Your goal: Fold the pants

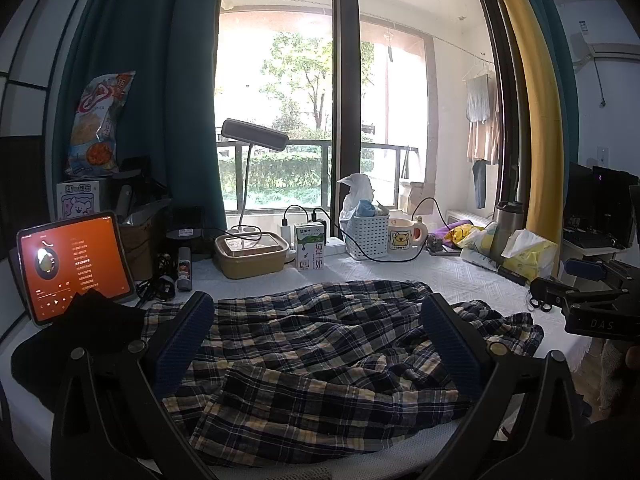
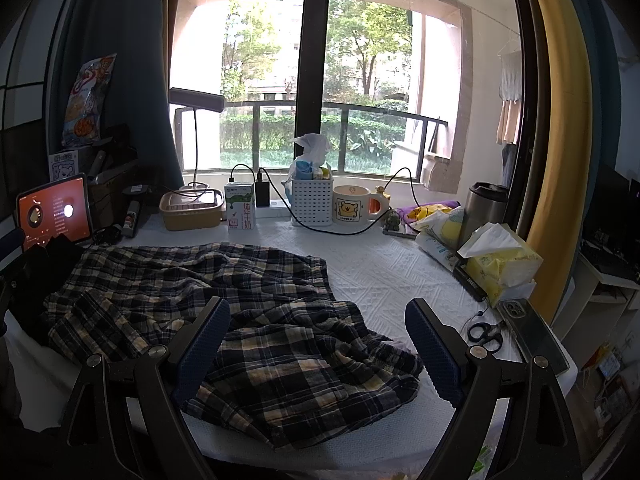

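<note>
On the left, a tablet (image 1: 74, 264) leans at the tabletop's (image 2: 380, 272) edge, and a dark garment (image 1: 80, 340) lies just beside the plaid pants (image 1: 320, 352), probably laid by for its own turn. The pants sprawl rumpled across the white cloth, unfolded. The left gripper (image 1: 316, 336) hovers over their middle, jaws spread wide and empty, likely lining up a first pinch. Further right, the right gripper (image 2: 318, 340) hangs over the bunched right end (image 2: 304, 360), jaws wide too, nothing held. Scissors (image 2: 486, 334) and a phone (image 2: 532, 332) sit clear at the far right.
</note>
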Action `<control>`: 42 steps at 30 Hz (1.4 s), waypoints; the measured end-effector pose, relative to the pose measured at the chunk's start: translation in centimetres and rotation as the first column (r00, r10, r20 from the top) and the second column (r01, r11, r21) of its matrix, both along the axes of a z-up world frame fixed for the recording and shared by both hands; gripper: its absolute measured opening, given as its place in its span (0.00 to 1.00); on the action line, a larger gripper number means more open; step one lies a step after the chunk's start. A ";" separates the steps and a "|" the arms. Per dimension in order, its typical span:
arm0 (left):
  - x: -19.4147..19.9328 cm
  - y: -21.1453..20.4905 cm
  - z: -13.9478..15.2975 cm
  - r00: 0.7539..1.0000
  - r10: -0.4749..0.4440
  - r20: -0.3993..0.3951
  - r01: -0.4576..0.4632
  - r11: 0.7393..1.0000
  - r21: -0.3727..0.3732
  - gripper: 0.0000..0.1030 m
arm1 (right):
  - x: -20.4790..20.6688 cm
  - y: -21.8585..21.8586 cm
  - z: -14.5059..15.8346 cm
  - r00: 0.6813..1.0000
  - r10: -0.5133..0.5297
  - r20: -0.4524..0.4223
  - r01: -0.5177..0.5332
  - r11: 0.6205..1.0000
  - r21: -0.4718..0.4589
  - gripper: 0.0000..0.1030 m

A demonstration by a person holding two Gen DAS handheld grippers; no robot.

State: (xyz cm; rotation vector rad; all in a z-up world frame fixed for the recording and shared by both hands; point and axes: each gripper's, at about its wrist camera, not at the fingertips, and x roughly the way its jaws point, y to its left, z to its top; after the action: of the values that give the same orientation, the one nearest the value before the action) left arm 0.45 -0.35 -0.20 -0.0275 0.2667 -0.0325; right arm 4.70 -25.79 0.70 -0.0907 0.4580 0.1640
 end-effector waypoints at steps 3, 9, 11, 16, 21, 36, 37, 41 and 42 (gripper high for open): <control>0.0 0.0 0.0 1.000 0.000 0.000 0.000 1.000 0.000 0.99 | 0.0 0.0 0.0 1.000 0.001 0.000 -0.001 1.000 0.000 0.88; 0.0 0.0 0.0 1.000 -0.003 -0.001 0.003 1.000 0.001 0.99 | 0.0 0.0 0.0 1.000 0.002 0.000 -0.002 1.000 0.000 0.88; 0.2 -0.1 -0.1 1.000 -0.004 -0.001 0.004 1.000 0.014 0.99 | 0.0 0.0 0.0 1.000 0.004 0.003 -0.004 1.000 -0.001 0.88; 2.6 0.7 -0.2 0.999 0.010 -0.036 -0.008 0.999 0.041 0.99 | 1.3 -0.4 0.1 1.000 0.010 0.009 -0.010 1.000 -0.012 0.88; 6.9 3.0 -1.1 0.993 0.067 -0.100 -0.060 0.996 0.067 0.99 | 5.0 -0.7 -0.2 1.000 0.022 -0.014 -0.022 0.999 -0.039 0.88; 20.5 15.3 -7.8 0.841 0.284 -0.462 -0.291 0.955 0.057 0.99 | 24.4 -0.2 -1.4 0.977 0.081 -0.198 -0.097 0.993 -0.071 0.88; 21.2 15.6 -8.2 0.828 0.274 -0.489 -0.287 0.957 0.050 0.99 | 25.9 0.2 -1.9 0.971 0.091 -0.220 -0.107 0.992 -0.062 0.88; 23.4 15.9 -9.9 0.787 0.225 -0.575 -0.252 0.967 0.034 0.99 | 29.6 1.6 -3.7 0.943 0.152 -0.297 -0.153 0.988 0.020 0.88; 23.8 15.8 -10.4 0.778 0.207 -0.593 -0.240 0.970 0.023 0.99 | 30.4 2.0 -4.3 0.931 0.174 -0.322 -0.168 0.985 0.046 0.88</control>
State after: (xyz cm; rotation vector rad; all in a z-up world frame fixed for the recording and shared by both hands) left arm 24.23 15.48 -10.60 -0.1254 0.8952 0.2133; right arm 35.13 -23.75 -3.59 -0.0869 0.7792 0.3581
